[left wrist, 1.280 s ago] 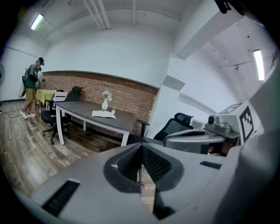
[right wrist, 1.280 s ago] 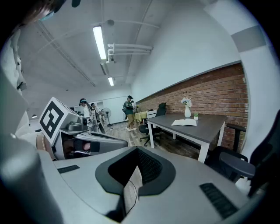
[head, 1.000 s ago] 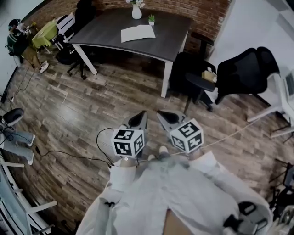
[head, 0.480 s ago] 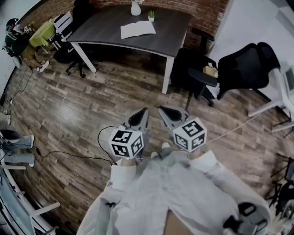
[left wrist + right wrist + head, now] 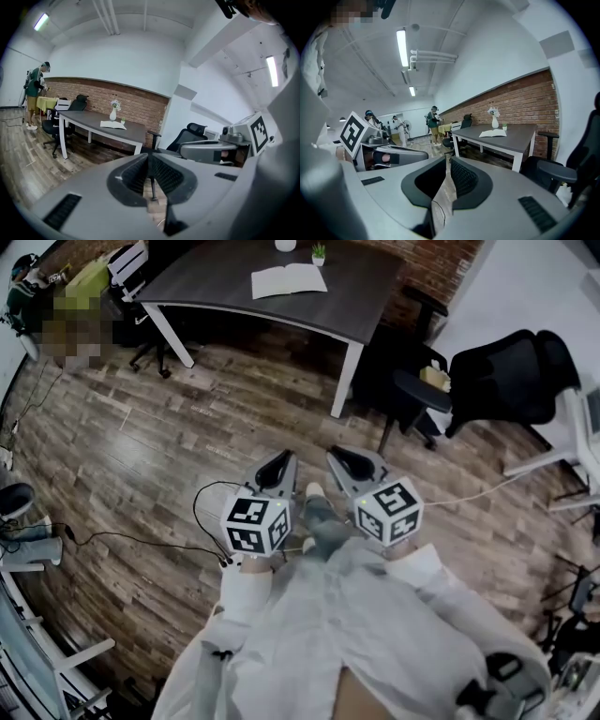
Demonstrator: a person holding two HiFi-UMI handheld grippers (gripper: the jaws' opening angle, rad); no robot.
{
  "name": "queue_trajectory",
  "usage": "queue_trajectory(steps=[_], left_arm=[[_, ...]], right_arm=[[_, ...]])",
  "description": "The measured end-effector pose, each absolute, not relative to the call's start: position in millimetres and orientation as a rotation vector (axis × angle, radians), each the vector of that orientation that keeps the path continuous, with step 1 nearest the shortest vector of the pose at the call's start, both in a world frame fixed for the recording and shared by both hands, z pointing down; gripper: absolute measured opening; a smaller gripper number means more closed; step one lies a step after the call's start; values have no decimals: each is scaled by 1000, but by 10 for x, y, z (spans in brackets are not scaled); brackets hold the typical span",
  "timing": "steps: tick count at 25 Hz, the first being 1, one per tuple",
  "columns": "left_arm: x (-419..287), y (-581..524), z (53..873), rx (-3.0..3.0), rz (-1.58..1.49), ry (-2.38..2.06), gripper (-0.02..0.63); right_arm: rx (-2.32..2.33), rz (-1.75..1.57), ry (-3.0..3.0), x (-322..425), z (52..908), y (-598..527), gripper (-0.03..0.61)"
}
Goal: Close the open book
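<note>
The open book [image 5: 289, 280] lies flat, white pages up, on a dark grey table [image 5: 211, 282] against a brick wall, far ahead across the wooden floor. It also shows small in the left gripper view as the book [image 5: 112, 124] and in the right gripper view as the book [image 5: 493, 133]. My left gripper [image 5: 283, 459] and right gripper [image 5: 335, 455] are held side by side close to my body, both pointing toward the table. Each is shut with nothing between its jaws, as the left gripper [image 5: 149, 155] and right gripper [image 5: 448, 161] show.
A white vase [image 5: 113, 114] and a small plant [image 5: 319, 253] stand behind the book. Black office chairs [image 5: 511, 381] and a dark chair [image 5: 412, 395] stand right of the table. A cable [image 5: 131, 542] runs over the floor at left. People stand at the far left.
The table and book have slid toward the top of the head view as I walk toward them. A foot now shows between the grippers. Both grippers stay shut.
</note>
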State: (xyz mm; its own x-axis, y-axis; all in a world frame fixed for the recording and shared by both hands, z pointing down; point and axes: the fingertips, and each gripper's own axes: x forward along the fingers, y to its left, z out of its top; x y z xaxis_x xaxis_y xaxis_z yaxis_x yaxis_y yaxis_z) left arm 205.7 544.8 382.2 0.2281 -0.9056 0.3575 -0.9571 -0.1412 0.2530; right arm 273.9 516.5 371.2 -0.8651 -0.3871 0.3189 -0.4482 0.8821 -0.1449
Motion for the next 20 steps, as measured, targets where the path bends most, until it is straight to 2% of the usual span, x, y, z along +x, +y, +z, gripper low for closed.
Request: queue_trajectory(steps=[2, 4, 6, 7, 13, 20], left_arm=[[1987, 5381, 3862, 2068, 175, -1719, 9], [1918, 5279, 3889, 2051, 176, -1729, 14], [1826, 5159, 3938, 2028, 175, -1739, 82], [1772, 5093, 3963, 2019, 178, -1742, 97], [1391, 4495, 3945, 2006, 213, -1772, 133], [989, 3744, 3775, 2003, 166, -1805, 137]], right_arm=[[635, 325, -2764, 2683, 3745, 5062, 30], [646, 345, -2762, 2620, 3777, 4915, 101], [644, 351, -2762, 2529, 3806, 4767, 101], [639, 348, -2763, 2475, 3815, 4694, 101], [575, 357, -2765, 2116, 3854, 4116, 101], [526, 336, -2792, 1723, 3723, 3316, 101]])
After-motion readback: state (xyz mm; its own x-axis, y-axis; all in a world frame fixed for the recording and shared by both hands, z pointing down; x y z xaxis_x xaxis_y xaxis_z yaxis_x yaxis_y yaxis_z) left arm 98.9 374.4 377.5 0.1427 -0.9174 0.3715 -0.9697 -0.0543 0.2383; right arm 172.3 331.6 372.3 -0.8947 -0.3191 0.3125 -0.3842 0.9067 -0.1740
